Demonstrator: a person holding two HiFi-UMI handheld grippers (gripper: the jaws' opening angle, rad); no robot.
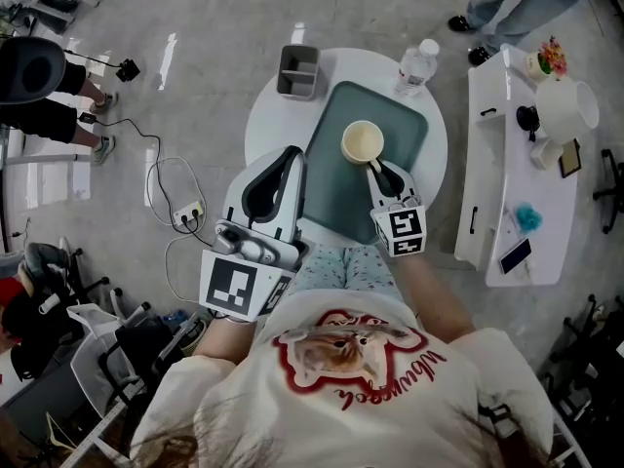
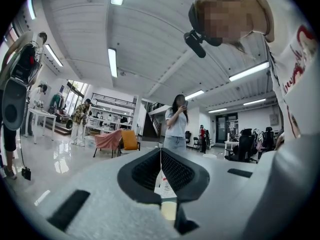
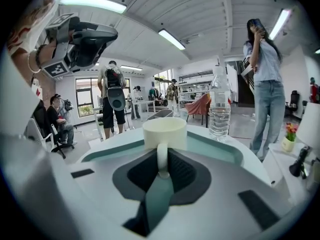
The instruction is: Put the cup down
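A cream cup (image 1: 362, 142) stands upright on the green tray (image 1: 336, 203) that lies on the round white table (image 1: 268, 115). In the right gripper view the cup (image 3: 164, 132) is straight ahead, its handle pinched between the jaw tips. My right gripper (image 1: 376, 168) (image 3: 162, 160) is shut on that handle, just near of the cup. I cannot tell whether the cup's base touches the tray (image 3: 220, 151). My left gripper (image 1: 292, 154) (image 2: 161, 156) hovers over the tray's left edge with its tips together and nothing in them.
A water bottle (image 1: 417, 66) (image 3: 220, 109) stands at the table's far right, beyond the tray. At the far left of the table sits a grey bin (image 1: 298, 71). A white side table (image 1: 507, 193) with small items stands to the right. Cables (image 1: 171, 178) lie on the floor.
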